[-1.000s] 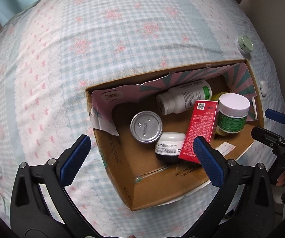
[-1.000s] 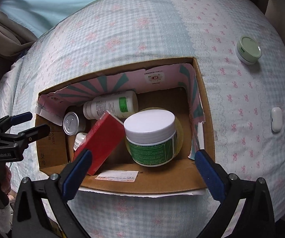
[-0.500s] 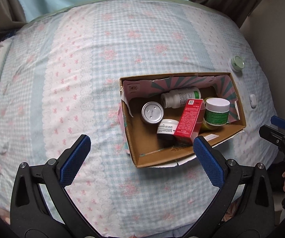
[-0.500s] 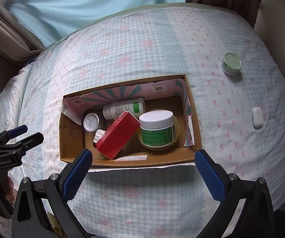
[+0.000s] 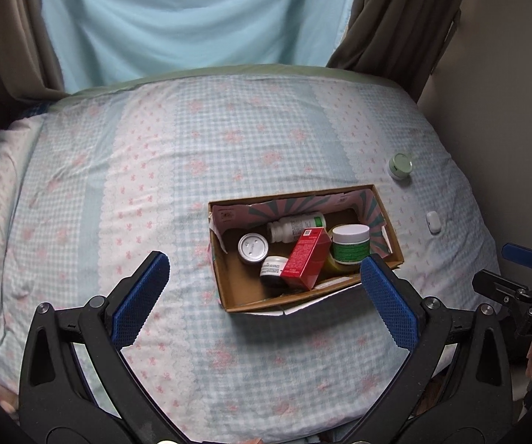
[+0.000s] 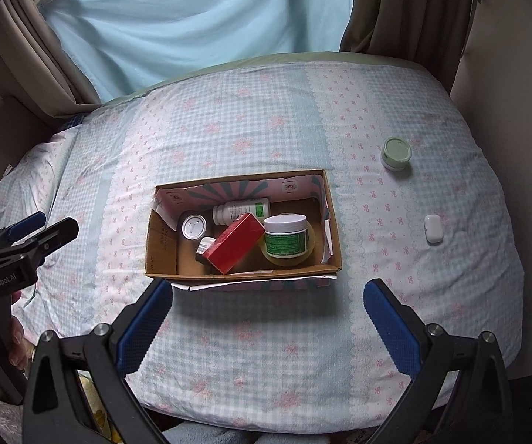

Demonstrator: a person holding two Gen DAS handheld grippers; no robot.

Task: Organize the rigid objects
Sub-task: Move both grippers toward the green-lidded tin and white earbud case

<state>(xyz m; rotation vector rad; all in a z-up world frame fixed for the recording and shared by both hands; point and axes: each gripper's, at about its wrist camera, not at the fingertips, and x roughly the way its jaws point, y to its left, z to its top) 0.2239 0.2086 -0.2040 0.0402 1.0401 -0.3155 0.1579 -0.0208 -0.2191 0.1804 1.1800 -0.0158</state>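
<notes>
An open cardboard box (image 5: 236, 298) (image 6: 160, 244) sits on the bed. Inside lie a red carton (image 5: 306, 259) (image 6: 234, 248), a white-lidded green-label jar (image 5: 351, 244) (image 6: 286, 236), a white bottle on its side (image 5: 295, 226) (image 6: 241, 211), a silver-topped can (image 5: 253, 248) (image 6: 193, 226) and a small white-label jar (image 5: 273, 269) (image 6: 203, 247). A pale green jar (image 5: 400, 165) (image 6: 396, 153) and a small white case (image 5: 433, 222) (image 6: 433, 228) rest on the cover to the box's right. My left gripper (image 5: 262, 296) and right gripper (image 6: 267, 318) both hang open and empty, well back from the box.
The bed cover (image 5: 155, 185) is a checked blue and pink fabric. A light blue curtain (image 6: 199, 18) and brown drapes (image 6: 406, 7) hang behind the bed. A wall (image 5: 517, 111) runs along the right side.
Both grippers have pulled far back and upward from the box, which now looks much smaller. The box contents have not shifted.
</notes>
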